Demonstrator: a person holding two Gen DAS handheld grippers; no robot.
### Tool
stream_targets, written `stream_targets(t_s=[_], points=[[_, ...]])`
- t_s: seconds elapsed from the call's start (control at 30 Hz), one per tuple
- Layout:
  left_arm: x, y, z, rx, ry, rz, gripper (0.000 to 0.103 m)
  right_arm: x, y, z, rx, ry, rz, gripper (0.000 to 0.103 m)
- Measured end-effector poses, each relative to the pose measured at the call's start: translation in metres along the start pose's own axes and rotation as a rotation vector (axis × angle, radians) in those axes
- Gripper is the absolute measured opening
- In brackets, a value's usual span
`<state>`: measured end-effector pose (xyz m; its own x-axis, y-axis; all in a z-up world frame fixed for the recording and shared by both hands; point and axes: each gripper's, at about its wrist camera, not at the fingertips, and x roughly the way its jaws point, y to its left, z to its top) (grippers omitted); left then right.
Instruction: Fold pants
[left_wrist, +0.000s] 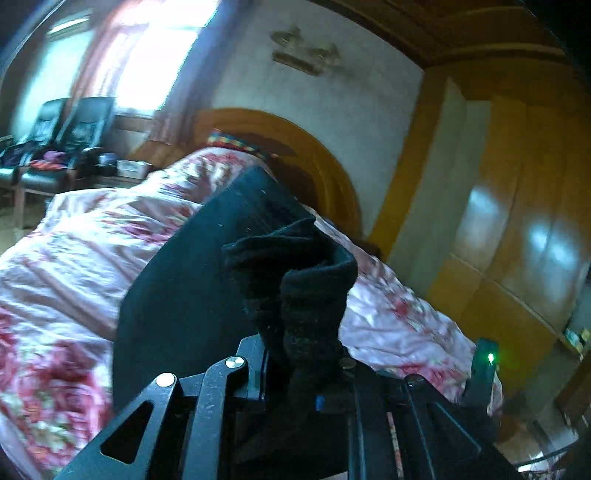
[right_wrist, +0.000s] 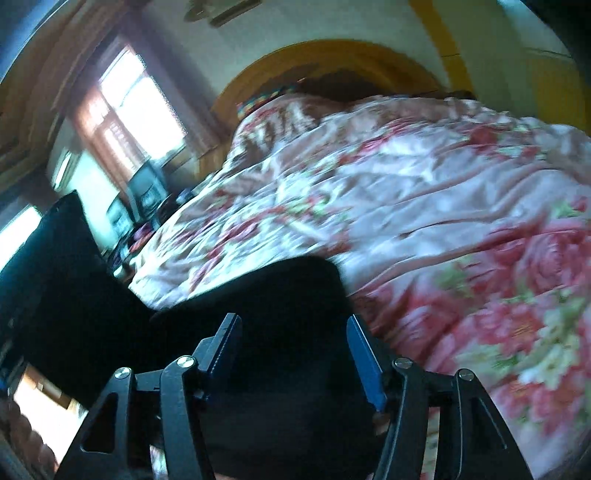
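The black pants (left_wrist: 177, 295) hang in the air above a bed. My left gripper (left_wrist: 306, 354) is shut on a bunched edge of the pants, which stick up between its fingers. In the right wrist view the pants (right_wrist: 280, 295) lie dark between and below the blue-padded fingers (right_wrist: 364, 354). My right gripper (right_wrist: 291, 332) stands open, its jaws wide apart around the cloth without pinching it. Another fold of the pants (right_wrist: 55, 266) hangs at the left.
The bed has a pink floral quilt (left_wrist: 66, 266), also in the right wrist view (right_wrist: 424, 206), and an arched wooden headboard (left_wrist: 317, 155). A wooden wardrobe (left_wrist: 524, 206) stands at the right. Two black armchairs (left_wrist: 70, 129) stand by the window.
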<state>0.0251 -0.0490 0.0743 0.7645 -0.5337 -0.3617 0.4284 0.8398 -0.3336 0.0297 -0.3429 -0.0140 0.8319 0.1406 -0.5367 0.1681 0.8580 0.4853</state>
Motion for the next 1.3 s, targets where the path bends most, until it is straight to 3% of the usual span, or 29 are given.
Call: stream_targets(t_s=[0.3, 0.5, 0.67, 0.8, 1.0, 1.17, 1.3], points=[[0.073, -0.066, -0.036, 0.076, 0.176, -0.123, 0.016, -0.022, -0.054, 0.026, 0.156, -0.076, -0.094, 0.060], [0.107, -0.089, -0.067, 0.124, 0.292, -0.135, 0.016, -0.033, -0.068, 0.033, 0.202, -0.112, -0.099, 0.062], [0.131, -0.084, -0.091, 0.120, 0.437, -0.129, 0.033, -0.028, -0.061, 0.030, 0.179, -0.088, -0.071, 0.063], [0.109, -0.085, -0.100, 0.129, 0.402, -0.191, 0.042, -0.024, -0.051, 0.027, 0.142, -0.074, -0.050, 0.064], [0.069, -0.087, -0.113, 0.212, 0.427, -0.317, 0.043, -0.017, -0.031, 0.021, 0.081, -0.045, 0.000, 0.066], [0.038, -0.056, -0.096, 0.164, 0.335, -0.249, 0.043, -0.015, -0.005, 0.012, -0.026, -0.040, 0.022, 0.066], [0.029, -0.017, -0.068, 0.066, 0.224, -0.121, 0.043, -0.008, 0.028, -0.003, -0.199, -0.013, -0.001, 0.065]])
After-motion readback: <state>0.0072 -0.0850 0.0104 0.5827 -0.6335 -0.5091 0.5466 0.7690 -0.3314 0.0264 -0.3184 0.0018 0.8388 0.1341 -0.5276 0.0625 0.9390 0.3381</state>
